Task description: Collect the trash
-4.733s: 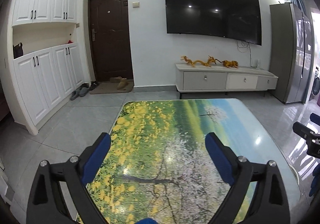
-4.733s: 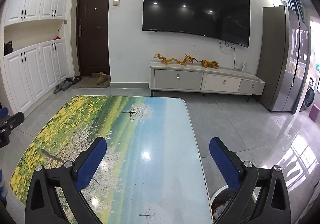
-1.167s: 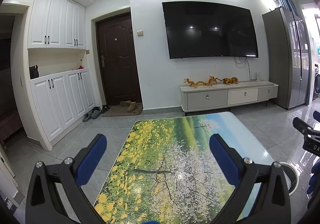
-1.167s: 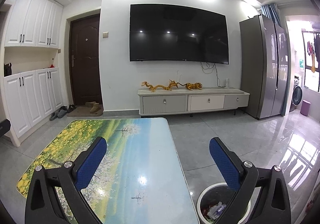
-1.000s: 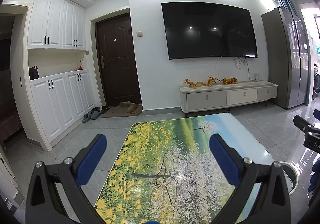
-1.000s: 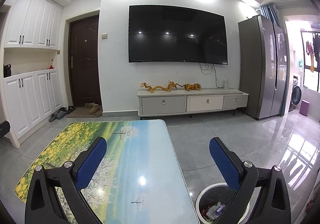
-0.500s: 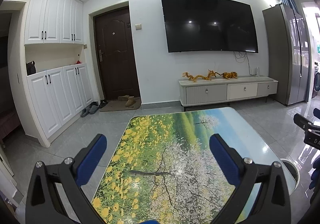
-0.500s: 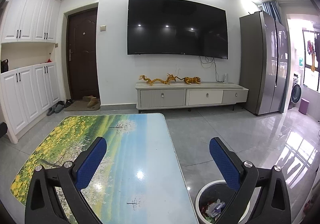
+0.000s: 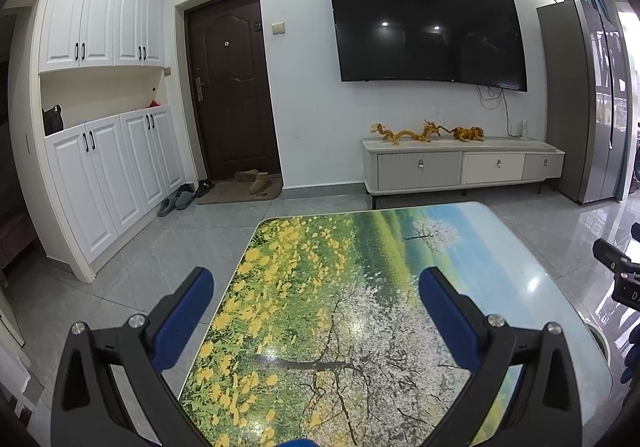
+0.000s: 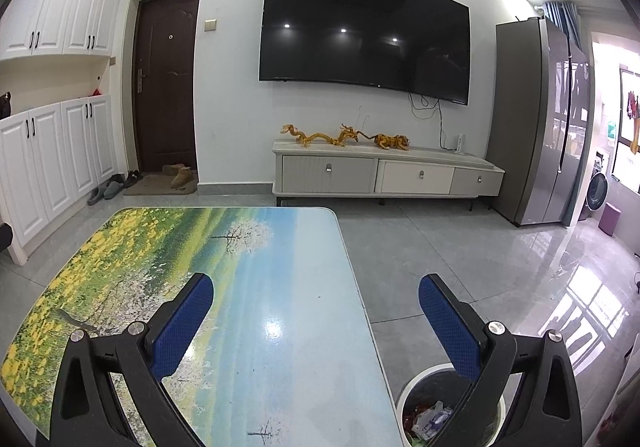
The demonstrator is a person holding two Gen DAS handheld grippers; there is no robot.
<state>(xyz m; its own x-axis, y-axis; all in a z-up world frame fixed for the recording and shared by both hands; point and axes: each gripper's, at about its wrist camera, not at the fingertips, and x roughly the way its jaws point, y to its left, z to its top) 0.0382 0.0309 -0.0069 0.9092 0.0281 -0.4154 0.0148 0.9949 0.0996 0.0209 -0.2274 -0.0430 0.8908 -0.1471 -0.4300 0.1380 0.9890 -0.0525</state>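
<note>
i have both grippers held up over the table (image 9: 400, 247), and both are spread wide with nothing between the blue pads. left gripper (image 9: 316, 287) looks down the flowered end, right gripper (image 10: 316, 291) sits over the blue end near the table's right edge. the tabletop shows no litter in either view, just the printed landscape and a glare spot. the trash i can see is already in the bin (image 10: 416, 391) on the floor, just beside the table's near right corner, with crumpled wrappers (image 10: 430, 417) inside. so i judge collecting is about done here. to do this step well, i'd sweep both cameras slowly over the floor and table edges before calling it, and keep the right claw clear of the bin rim.
</note>
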